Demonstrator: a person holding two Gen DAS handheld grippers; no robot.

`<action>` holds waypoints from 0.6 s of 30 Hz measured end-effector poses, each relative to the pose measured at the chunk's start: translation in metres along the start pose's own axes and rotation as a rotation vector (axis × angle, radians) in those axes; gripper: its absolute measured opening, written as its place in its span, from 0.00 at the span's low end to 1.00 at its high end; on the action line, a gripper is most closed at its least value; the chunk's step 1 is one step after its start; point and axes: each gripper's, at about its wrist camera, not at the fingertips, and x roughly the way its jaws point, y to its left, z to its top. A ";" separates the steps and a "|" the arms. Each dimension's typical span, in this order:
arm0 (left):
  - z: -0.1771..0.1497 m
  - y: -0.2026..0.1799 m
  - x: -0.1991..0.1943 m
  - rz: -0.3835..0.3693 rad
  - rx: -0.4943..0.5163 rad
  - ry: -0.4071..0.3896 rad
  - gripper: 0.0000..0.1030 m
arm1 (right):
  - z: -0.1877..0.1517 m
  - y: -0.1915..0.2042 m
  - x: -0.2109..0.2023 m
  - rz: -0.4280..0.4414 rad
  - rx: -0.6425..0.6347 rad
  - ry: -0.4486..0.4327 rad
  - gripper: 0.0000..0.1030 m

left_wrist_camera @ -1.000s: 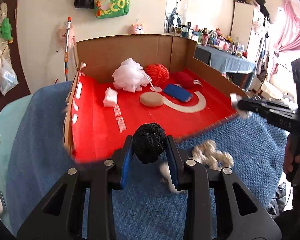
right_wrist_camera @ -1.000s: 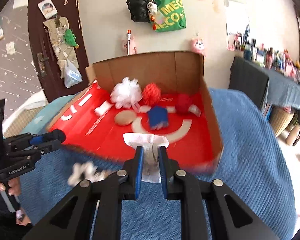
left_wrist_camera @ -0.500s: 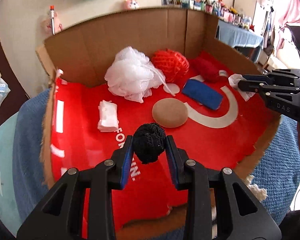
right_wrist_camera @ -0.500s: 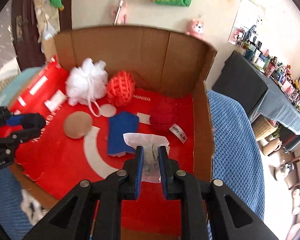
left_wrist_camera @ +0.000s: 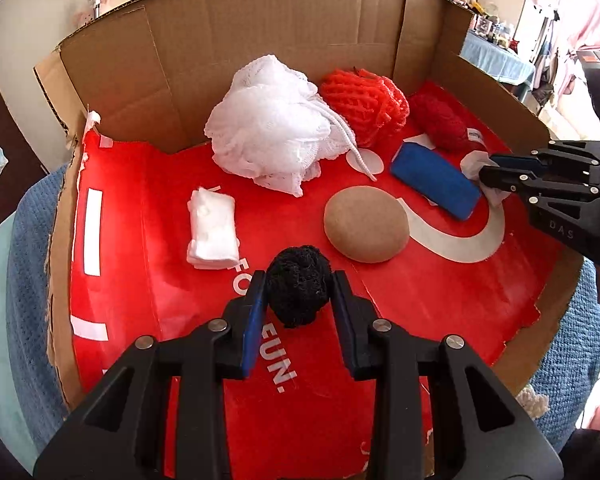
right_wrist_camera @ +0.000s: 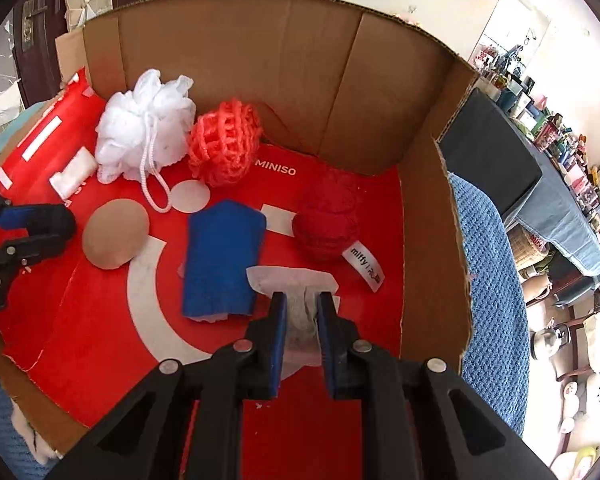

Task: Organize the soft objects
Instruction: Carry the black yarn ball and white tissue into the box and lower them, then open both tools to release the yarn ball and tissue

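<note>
Your left gripper [left_wrist_camera: 298,292] squeezes the springy black mesh ball [left_wrist_camera: 299,285]; your right gripper [right_wrist_camera: 302,305] pinches flimsy white tissue [right_wrist_camera: 296,280] over the red-lined cardboard box [right_wrist_camera: 260,40].

A cream wall [right_wrist_camera: 572,12] stands far past the claw. A blue blanket [right_wrist_camera: 488,280] lies underneath, a crowded table [right_wrist_camera: 556,168] to the right.

black pom-pom [left_wrist_camera: 299,290]; white mesh pouf [left_wrist_camera: 274,136]; blue cloth [right_wrist_camera: 220,258]; red box floor [left_wrist_camera: 420,300]

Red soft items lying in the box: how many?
2. An orange-red mesh ball sits near the back wall, beside the white pouf. A darker red knit ball with a tag lies right of the blue cloth. None seems hidden.
</note>
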 end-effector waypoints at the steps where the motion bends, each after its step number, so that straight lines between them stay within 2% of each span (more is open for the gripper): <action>1: 0.001 -0.001 0.001 -0.001 -0.001 0.001 0.29 | 0.000 0.000 0.001 0.001 -0.001 0.002 0.17; 18: 0.004 -0.001 0.008 0.007 0.009 0.002 0.30 | 0.003 0.002 0.002 -0.001 -0.014 0.006 0.17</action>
